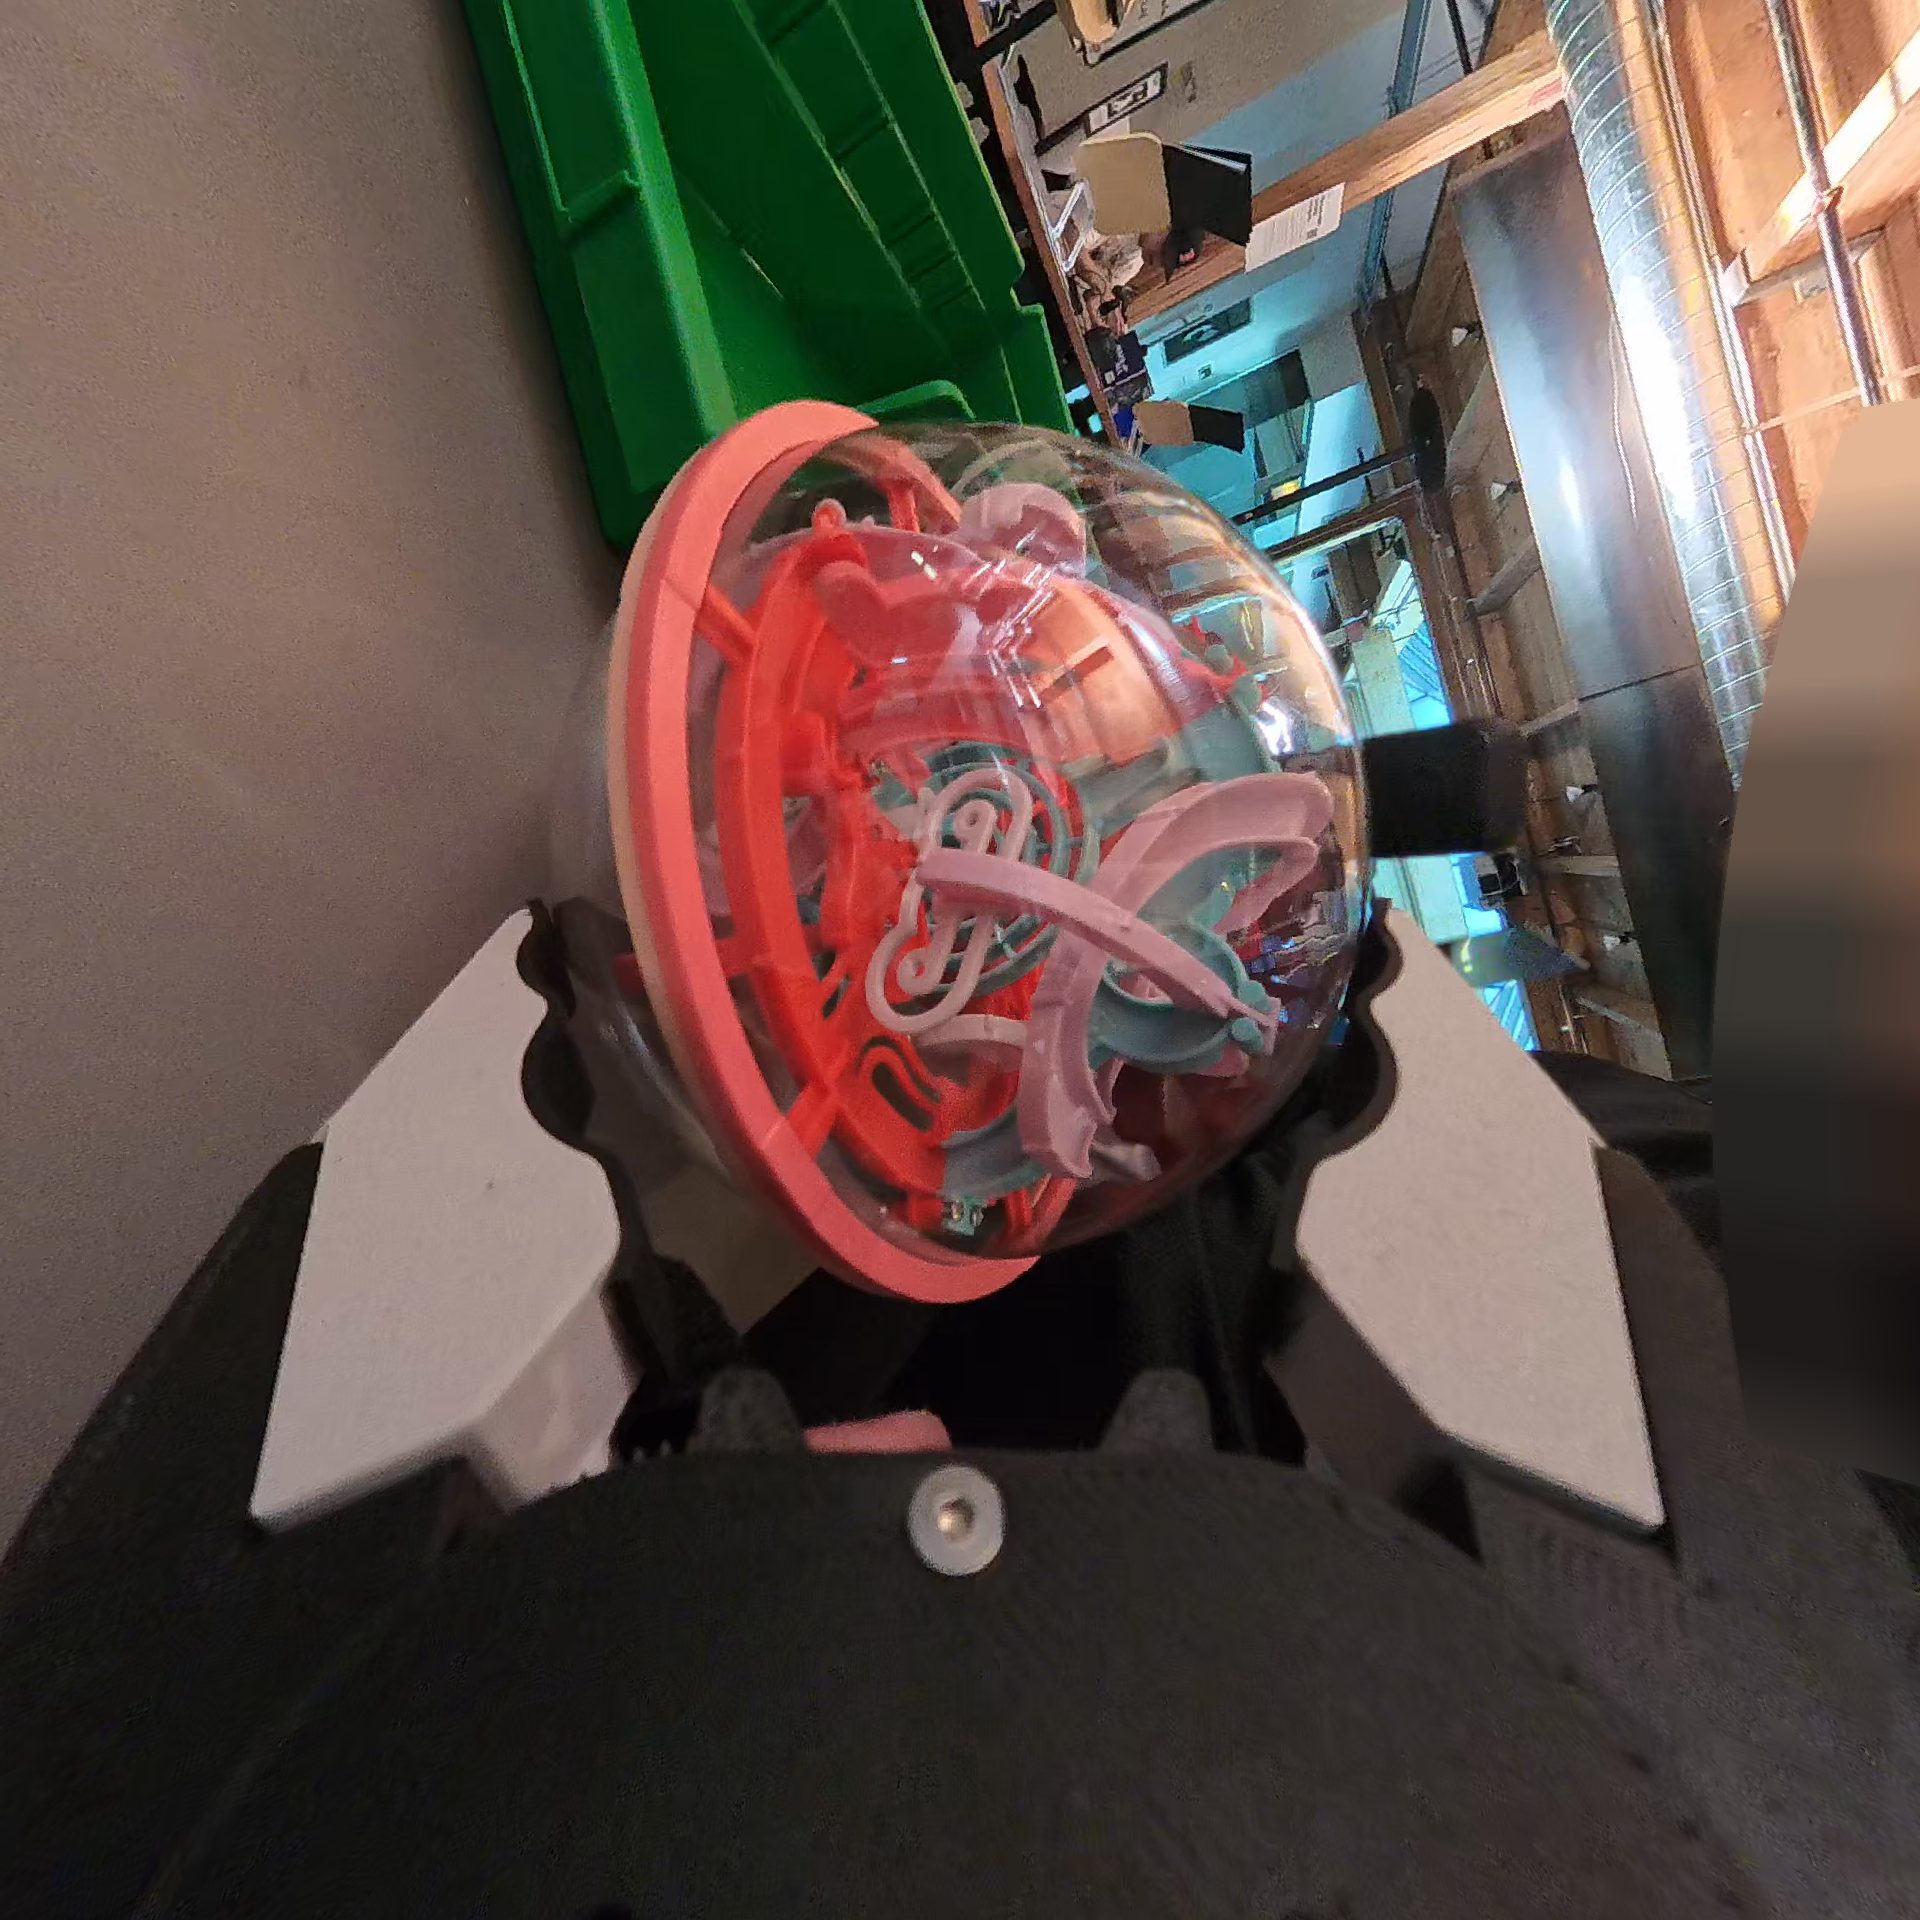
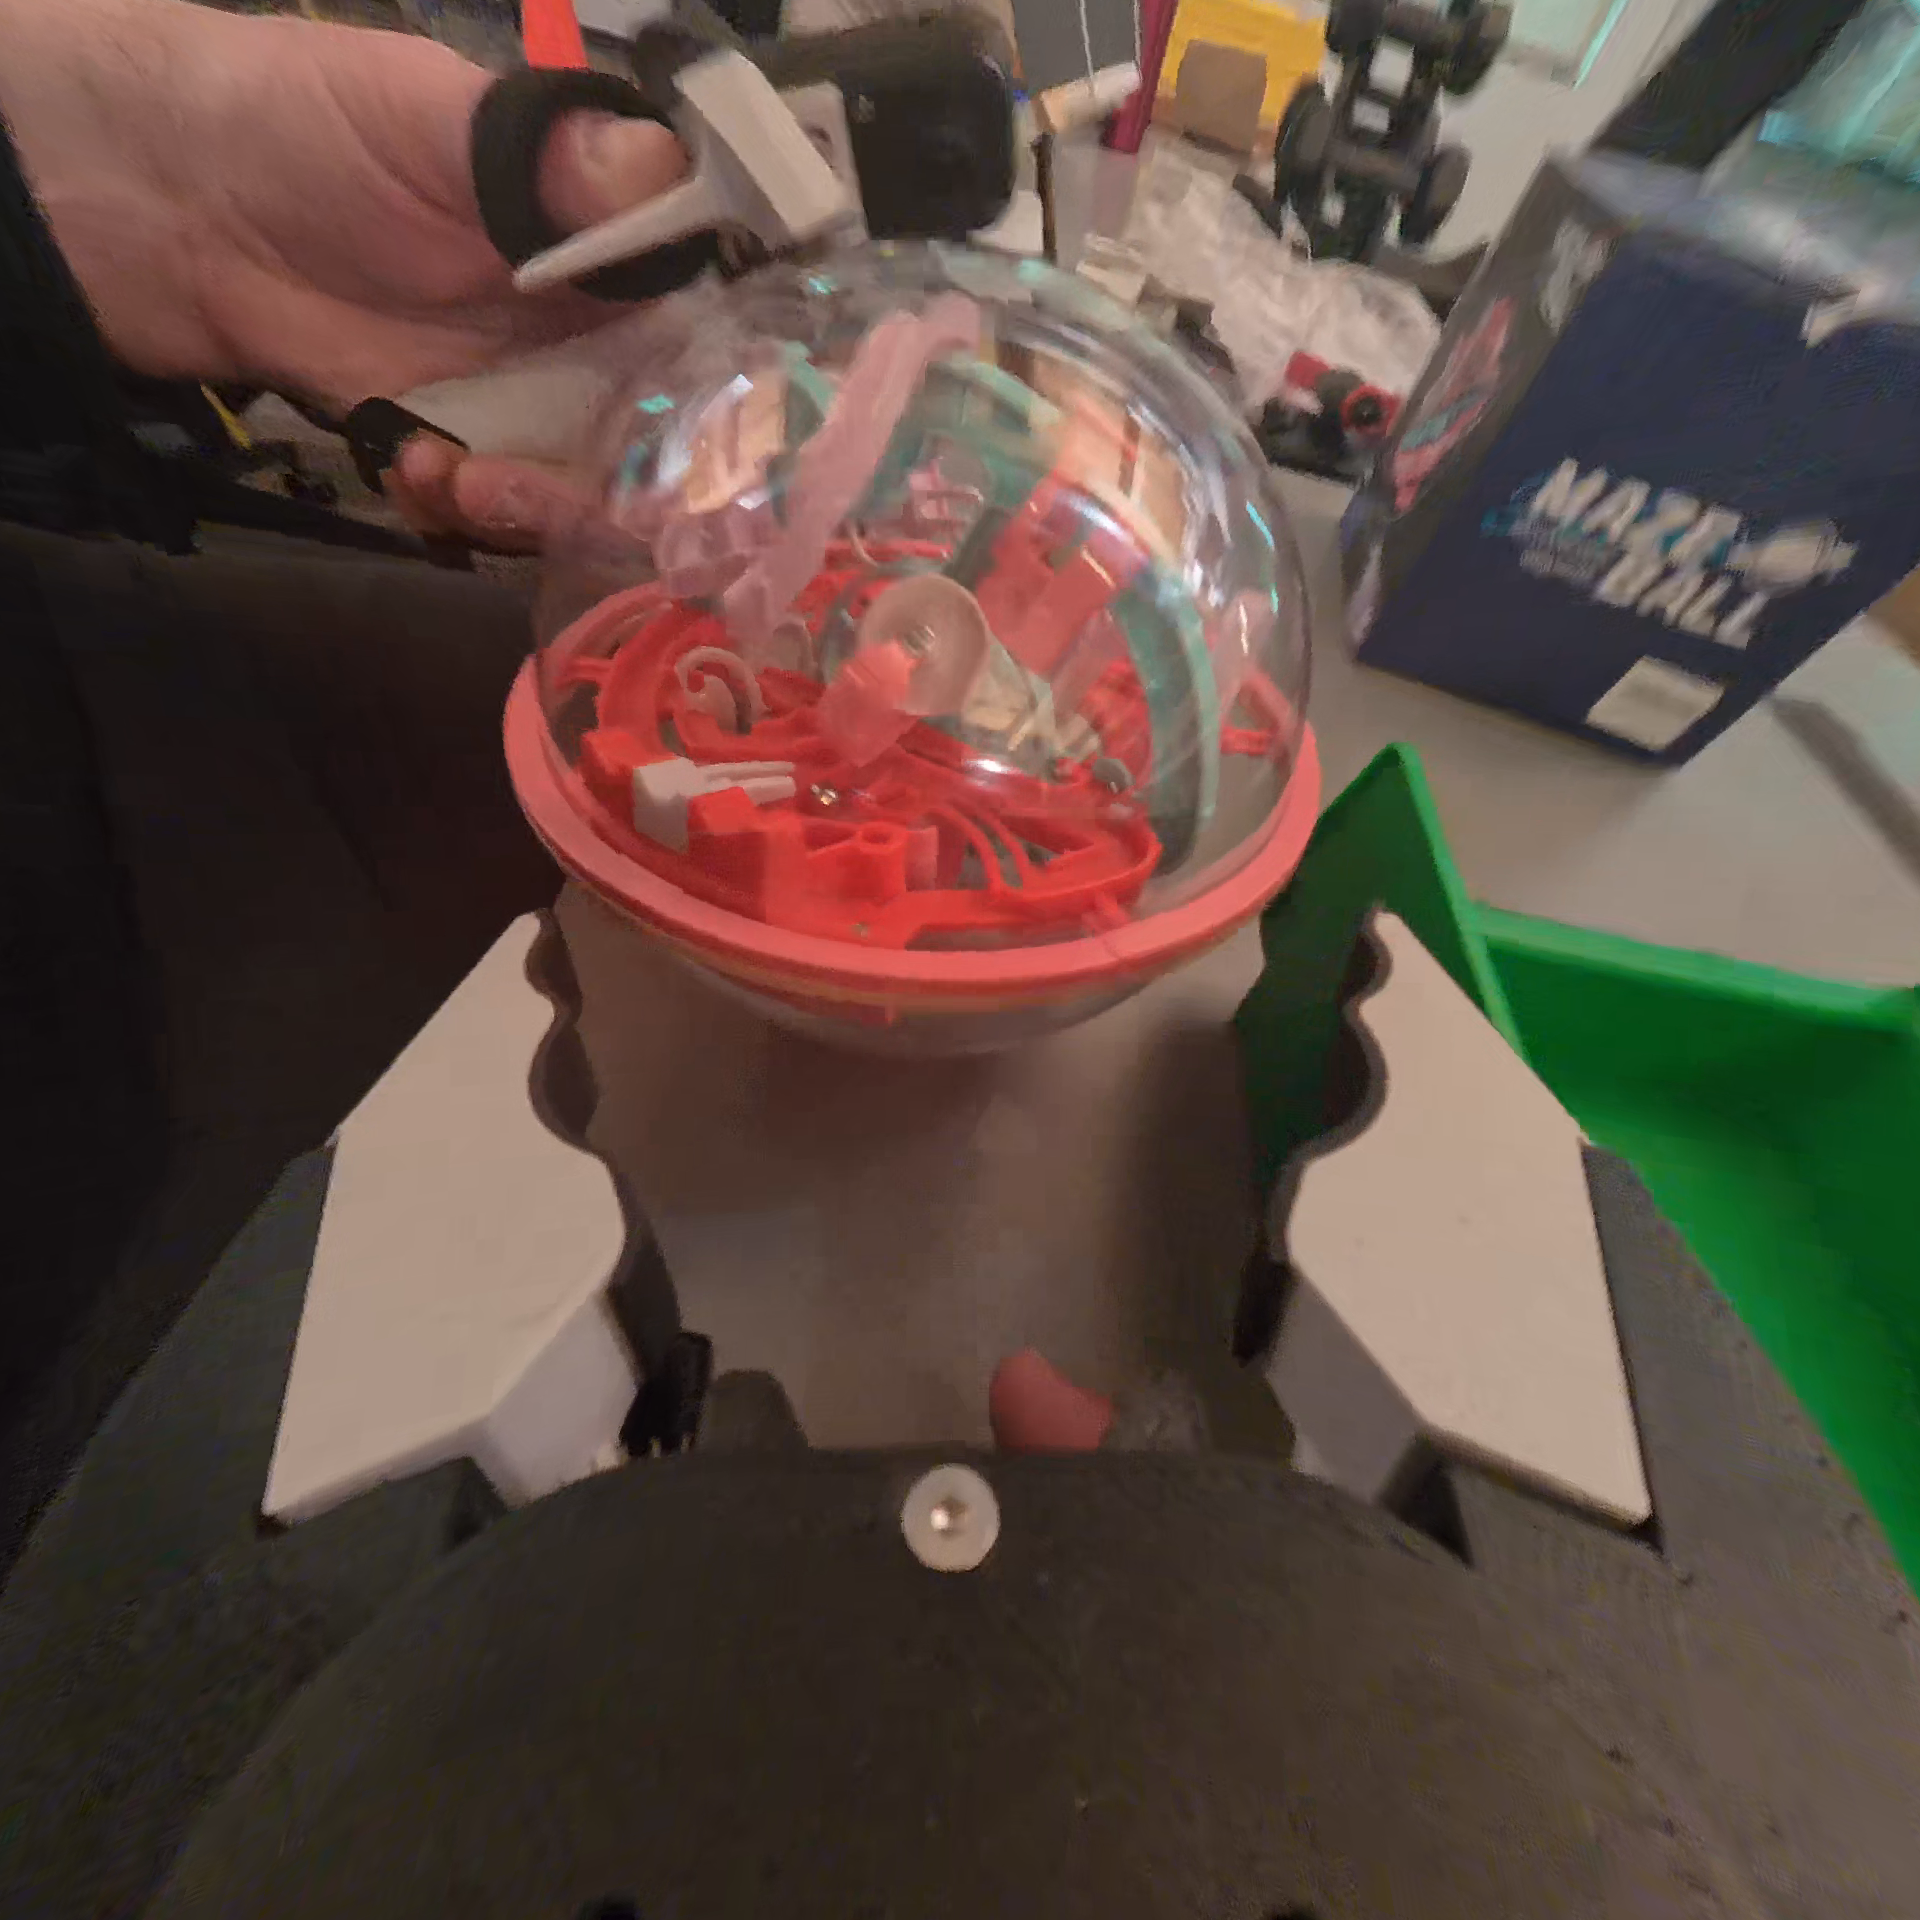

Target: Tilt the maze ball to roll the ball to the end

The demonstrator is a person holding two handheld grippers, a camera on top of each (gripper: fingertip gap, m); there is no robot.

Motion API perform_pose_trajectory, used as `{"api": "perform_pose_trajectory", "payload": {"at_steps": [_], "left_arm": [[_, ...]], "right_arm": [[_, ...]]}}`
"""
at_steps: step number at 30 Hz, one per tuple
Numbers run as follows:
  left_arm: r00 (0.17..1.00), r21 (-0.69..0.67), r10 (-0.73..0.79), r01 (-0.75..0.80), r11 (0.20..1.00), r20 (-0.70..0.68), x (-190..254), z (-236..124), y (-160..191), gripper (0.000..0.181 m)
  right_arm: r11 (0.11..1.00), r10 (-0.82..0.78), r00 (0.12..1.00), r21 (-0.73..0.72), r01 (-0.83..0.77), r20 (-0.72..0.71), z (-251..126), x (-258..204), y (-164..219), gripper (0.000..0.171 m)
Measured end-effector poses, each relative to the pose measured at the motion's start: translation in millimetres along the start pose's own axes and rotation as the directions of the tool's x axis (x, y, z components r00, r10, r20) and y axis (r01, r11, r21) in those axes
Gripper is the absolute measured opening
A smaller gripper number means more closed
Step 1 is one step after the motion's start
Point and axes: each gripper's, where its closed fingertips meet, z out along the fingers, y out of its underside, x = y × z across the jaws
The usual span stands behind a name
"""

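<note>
The maze ball [image 1: 966, 831] is a clear sphere with a pink ring around its middle and red, lilac and teal tracks inside. My left gripper [image 1: 961, 935] is shut on it, one finger on each side, and holds it tilted with the ring nearly on edge. In the right wrist view the maze ball [image 2: 914, 675] sits with its ring level, just ahead of my right gripper [image 2: 956, 935]. That gripper's jaws stand wide open, with green showing between the ball and its right finger. The left gripper [image 2: 727, 177] and a hand [image 2: 260, 208] hold the ball from the far left. The small rolling ball is hard to pick out.
A green plastic bin [image 1: 748, 208] stands on the grey table [image 1: 260, 520] right behind the ball, and shows at the right in the right wrist view [image 2: 1662, 1091]. A dark blue box [image 2: 1662, 468] stands at the far right. Clutter lies beyond.
</note>
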Motion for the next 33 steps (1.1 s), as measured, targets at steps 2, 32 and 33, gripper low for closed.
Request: {"api": "perform_pose_trajectory", "payload": {"at_steps": [2, 32, 33], "left_arm": [[1.000, -0.007, 0.011, -0.011, 1.000, 0.004, 1, 1, 0, 0.142], [0.938, -0.164, 0.345, -0.346, 0.924, -0.036, 7, 11, 25, 0.152], [0.931, -0.173, 0.364, -0.365, 0.915, -0.038, 7, 12, 28, 0.156]], "right_arm": [[0.992, -0.122, 0.992, -0.017, 0.122, -0.023, 1, -3, -3, 0.142], [0.954, -0.298, 0.951, 0.000, 0.300, -0.084, -2, -7, 4, 0.124], [0.960, -0.280, 0.957, 0.002, 0.281, -0.076, -2, -6, 4, 0.124]]}}
